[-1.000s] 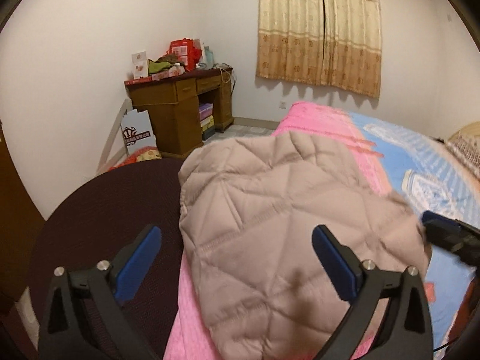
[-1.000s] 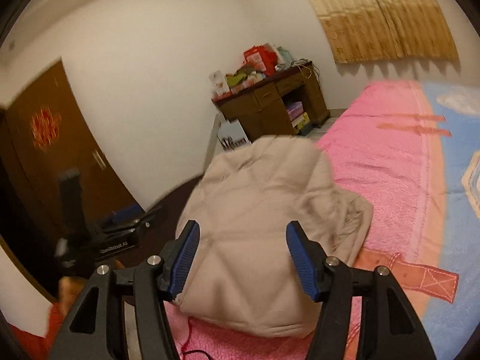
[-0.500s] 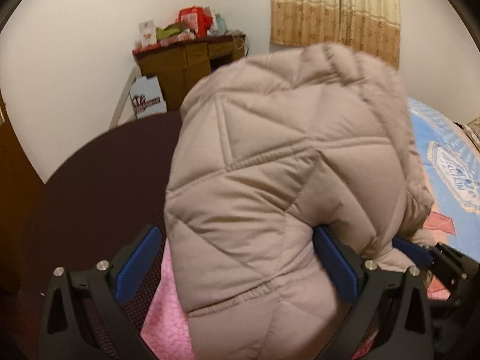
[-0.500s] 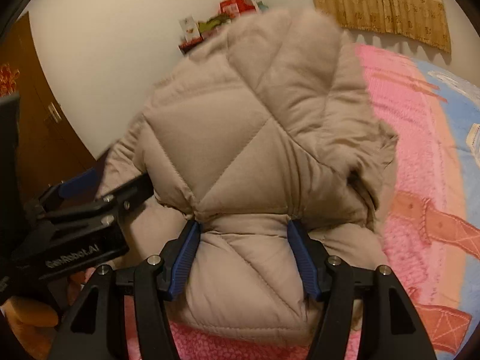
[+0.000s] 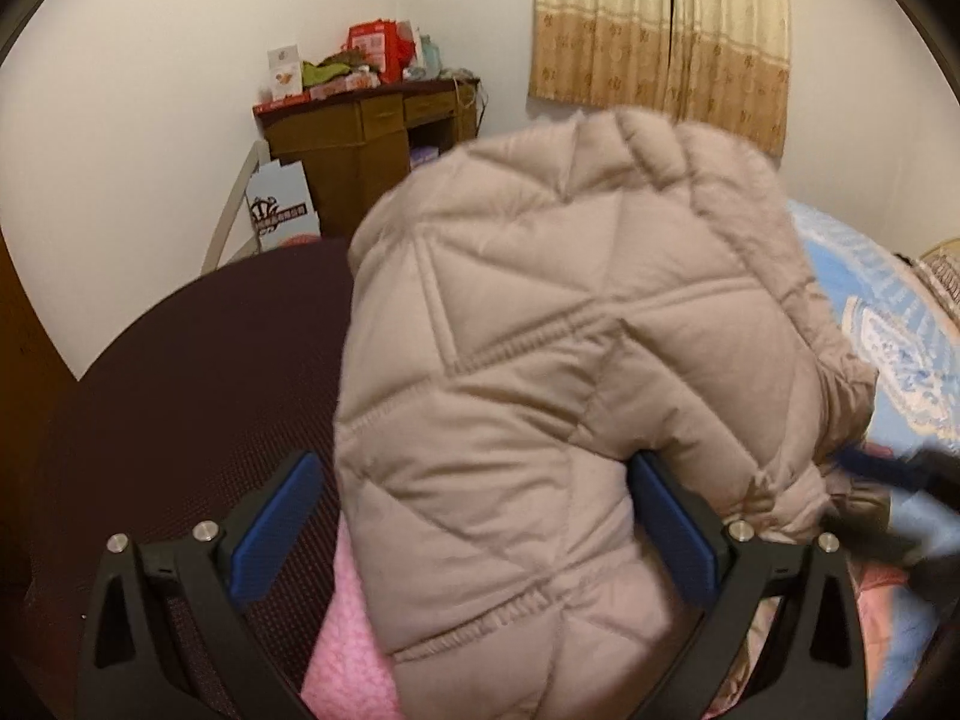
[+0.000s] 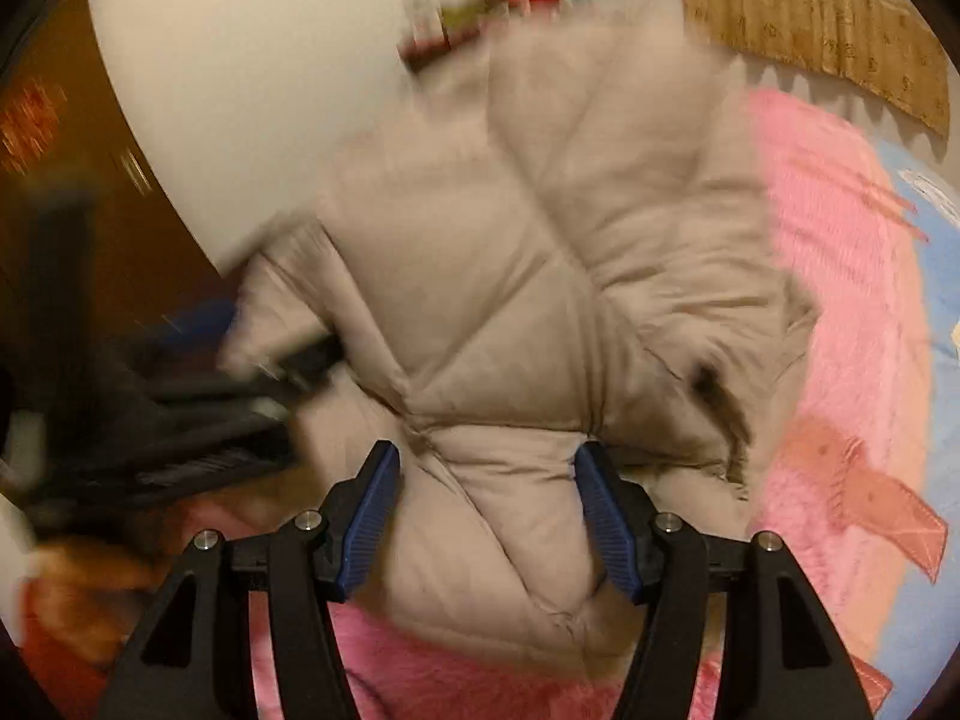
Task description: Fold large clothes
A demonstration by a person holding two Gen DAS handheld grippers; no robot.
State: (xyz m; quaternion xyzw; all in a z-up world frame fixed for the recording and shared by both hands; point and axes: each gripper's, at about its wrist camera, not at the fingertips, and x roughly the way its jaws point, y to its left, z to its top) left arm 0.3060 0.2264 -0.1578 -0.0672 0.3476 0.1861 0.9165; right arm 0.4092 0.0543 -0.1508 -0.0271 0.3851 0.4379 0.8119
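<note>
Quilted beige down jacket heaped on a bed, over a pink fleece blanket that adjoins a blue patterned cover further right. Jacket bulges up and fills most of both wrist views; diamond stitching is clear in the left view, smeared by blur in the right.

Left gripper: jaws stand wide apart. Right blue pad lies against the jacket's lower fold, possibly tucked under it; left pad is clear of the cloth, with a dark maroon round surface behind it. Not clamped.

Right gripper: jaws partly apart, a puffy roll of the jacket's edge between them. Both blue pads sit at the sides of that roll and the fabric looks pinched in at the pad tips, so it reads as clamped on the jacket, though blur leaves some doubt. The left gripper shows as a dark smear at the left edge of this view, just beside the jacket.

Background, left view: wooden desk piled with boxes and bags against the white wall, a printed carton leaning beside it, tan curtains over the window. Brown door at far left of the right view.
</note>
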